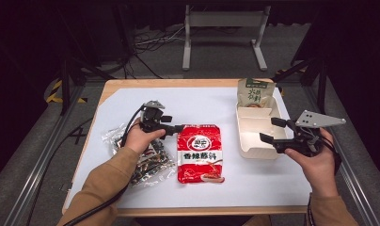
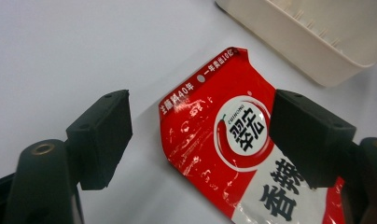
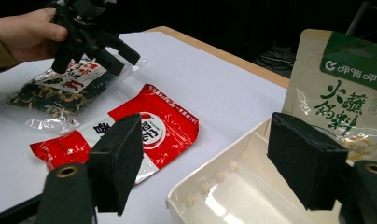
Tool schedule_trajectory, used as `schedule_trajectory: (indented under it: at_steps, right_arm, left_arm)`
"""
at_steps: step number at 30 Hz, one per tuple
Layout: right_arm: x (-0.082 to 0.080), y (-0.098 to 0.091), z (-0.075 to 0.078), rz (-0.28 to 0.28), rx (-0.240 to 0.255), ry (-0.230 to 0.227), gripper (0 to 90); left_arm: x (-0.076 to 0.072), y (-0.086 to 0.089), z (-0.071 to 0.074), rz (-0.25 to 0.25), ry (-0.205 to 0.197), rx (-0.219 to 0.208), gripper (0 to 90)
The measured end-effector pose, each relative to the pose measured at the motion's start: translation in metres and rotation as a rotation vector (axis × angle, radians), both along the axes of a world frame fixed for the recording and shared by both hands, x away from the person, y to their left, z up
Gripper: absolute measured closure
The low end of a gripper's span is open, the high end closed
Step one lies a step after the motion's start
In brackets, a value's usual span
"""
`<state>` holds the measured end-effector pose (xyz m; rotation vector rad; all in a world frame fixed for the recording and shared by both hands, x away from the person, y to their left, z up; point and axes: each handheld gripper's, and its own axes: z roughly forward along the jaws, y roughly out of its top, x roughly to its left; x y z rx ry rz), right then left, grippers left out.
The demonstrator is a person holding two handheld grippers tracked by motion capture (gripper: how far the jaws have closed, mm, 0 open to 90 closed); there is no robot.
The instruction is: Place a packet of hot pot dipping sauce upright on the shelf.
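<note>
A red seasoning packet (image 1: pixel 200 153) lies flat on the white table top. My left gripper (image 1: pixel 174 124) hovers at its upper left corner and is open. In the left gripper view the packet's top edge (image 2: pixel 210 93) shows between the two black pads (image 2: pixel 105 135), with nothing gripped. My right gripper (image 1: pixel 272 131) is open over the left wall of a cream tray (image 1: pixel 256 148). A green-and-beige pouch (image 1: pixel 255 92) stands at the tray's far end. In the right gripper view I see the pouch (image 3: pixel 340 93), the tray (image 3: pixel 214 191), the red packet (image 3: pixel 163 126) and the left gripper (image 3: pixel 123 60).
A clear bag of dark dried bits (image 1: pixel 146 165) lies left of the red packet, partly under my left forearm; it appears too in the right gripper view (image 3: pixel 51 93). Beyond the wooden table edge (image 1: pixel 178 82) stand a metal frame and cables on the floor.
</note>
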<state>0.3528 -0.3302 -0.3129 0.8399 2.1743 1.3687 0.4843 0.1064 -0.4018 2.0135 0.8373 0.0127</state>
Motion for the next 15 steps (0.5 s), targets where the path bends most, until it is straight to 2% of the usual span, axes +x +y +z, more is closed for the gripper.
schedule_trajectory:
  at_steps: [5, 7, 8, 10, 12, 15]
  right_arm:
    - [0.000, -0.001, -0.001, -0.002, 0.001, 0.004, 26.2]
    - [0.000, -0.001, -0.002, 0.001, -0.002, 0.004, 26.0]
    - [0.000, 0.000, -0.002, 0.002, -0.001, 0.004, 25.8]
    - [0.001, 0.001, -0.004, 0.005, -0.003, 0.003, 25.7]
    - [0.002, 0.002, -0.005, 0.010, -0.003, 0.008, 25.8]
    - [0.003, 0.003, -0.007, 0.013, -0.007, 0.012, 25.7]
  left_arm:
    - [0.007, -0.004, -0.006, 0.000, -0.020, 0.007, 23.7]
    - [0.009, -0.004, -0.007, 0.009, -0.019, -0.013, 25.2]
    - [0.011, -0.004, -0.007, 0.013, -0.016, -0.038, 26.5]
    - [0.013, -0.004, -0.009, 0.022, -0.002, -0.051, 28.6]
    - [0.014, -0.004, -0.011, 0.018, -0.009, -0.034, 32.3]
    - [0.015, -0.007, -0.016, 0.022, -0.007, -0.006, 33.1]
